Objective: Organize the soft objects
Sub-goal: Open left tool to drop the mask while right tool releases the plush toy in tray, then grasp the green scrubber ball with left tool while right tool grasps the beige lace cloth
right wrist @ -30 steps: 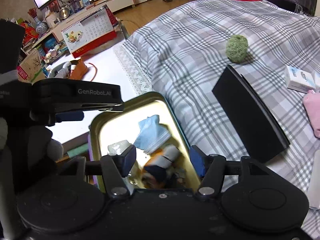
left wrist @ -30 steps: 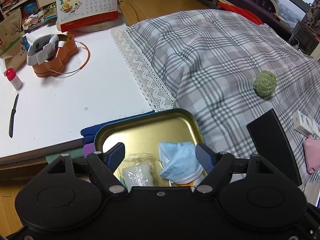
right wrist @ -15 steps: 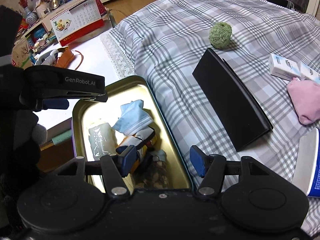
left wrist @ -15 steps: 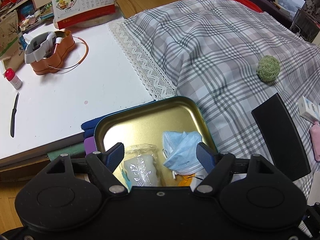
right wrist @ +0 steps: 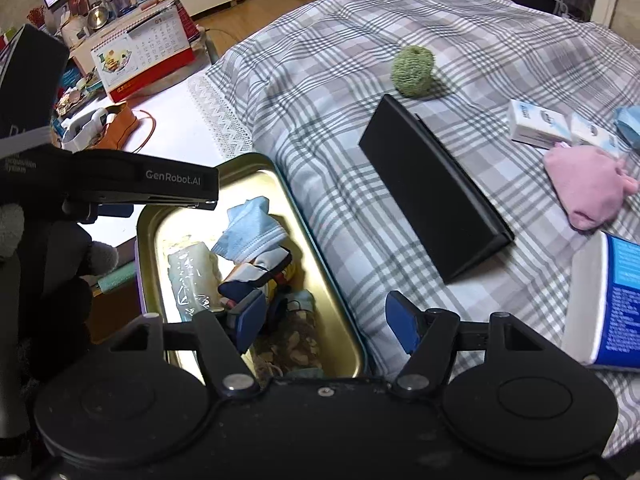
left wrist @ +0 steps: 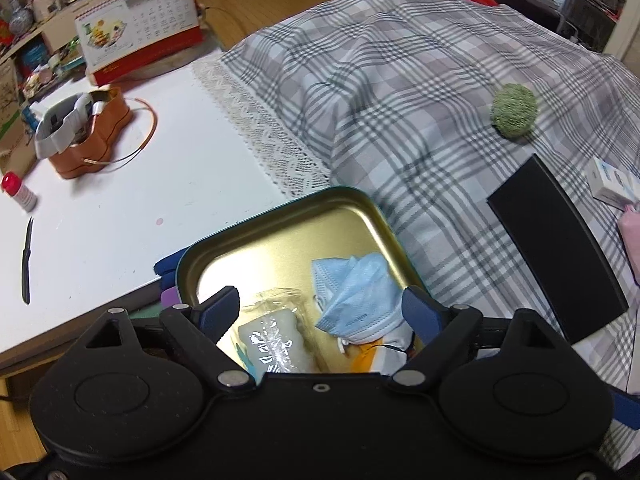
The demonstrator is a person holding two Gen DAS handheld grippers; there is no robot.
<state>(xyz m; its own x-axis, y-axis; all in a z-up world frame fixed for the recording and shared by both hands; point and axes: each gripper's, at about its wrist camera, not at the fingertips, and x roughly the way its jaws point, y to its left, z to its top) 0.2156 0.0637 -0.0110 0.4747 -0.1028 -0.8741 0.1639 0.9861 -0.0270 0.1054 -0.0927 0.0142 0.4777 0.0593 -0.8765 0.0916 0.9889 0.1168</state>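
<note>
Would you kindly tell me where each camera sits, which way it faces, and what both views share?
Left wrist: sits on the left hand-held gripper, looking down-forward over its opening, empty jaws at the gold tin and blue face mask.
Right wrist: sits on the right hand-held gripper, jaws opening and empty, facing the tin's near end; the left hand-held gripper's body shows at left.
Shared: tin, mask, green ball, black case, calendar.

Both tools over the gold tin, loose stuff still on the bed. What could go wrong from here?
1. The gold tin sits at the edge of the soft plaid bedspread; pressing down could tip it.
2. The left tool and right tool, both opening with nothing between the jaws, crowd the same tin and could collide.
3. The blue mask lies loosely on top; a retreating tool might drag it out.
</note>
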